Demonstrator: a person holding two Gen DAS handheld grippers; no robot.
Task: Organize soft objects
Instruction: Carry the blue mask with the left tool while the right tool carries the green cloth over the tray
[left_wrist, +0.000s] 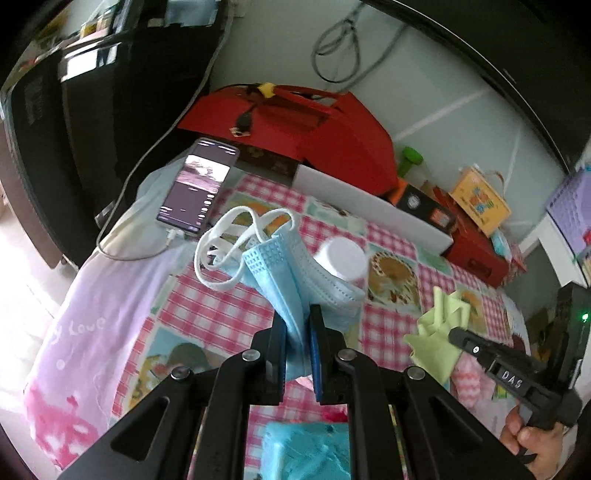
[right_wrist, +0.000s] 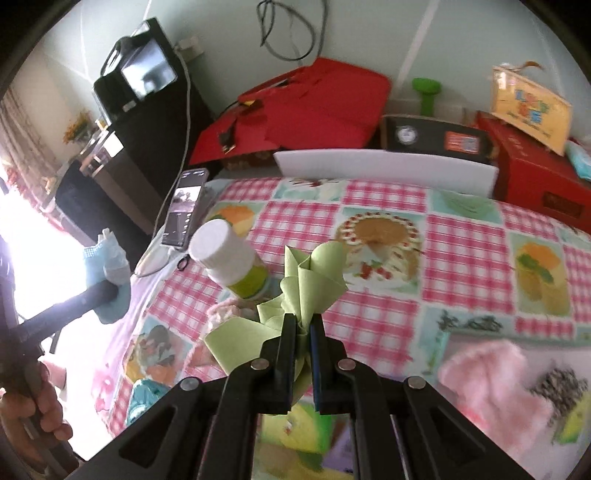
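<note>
L hand-held gripper (left_wrist: 297, 325) pinches pleated blue mask (left_wrist: 291, 266); R hand-held gripper (right_wrist: 303, 334) pinches crumpled green cloth (right_wrist: 314, 280).

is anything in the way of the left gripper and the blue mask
Nothing. The left gripper is already shut on the mask, which hangs lifted off the tablecloth. The white-capped bottle stands just behind it, not between.

Phone (right_wrist: 186, 210) at far left of the table (right_wrist: 461, 236); bottle (right_wrist: 231, 258) right of it; boxes (right_wrist: 436, 138) along the far edge.
</note>
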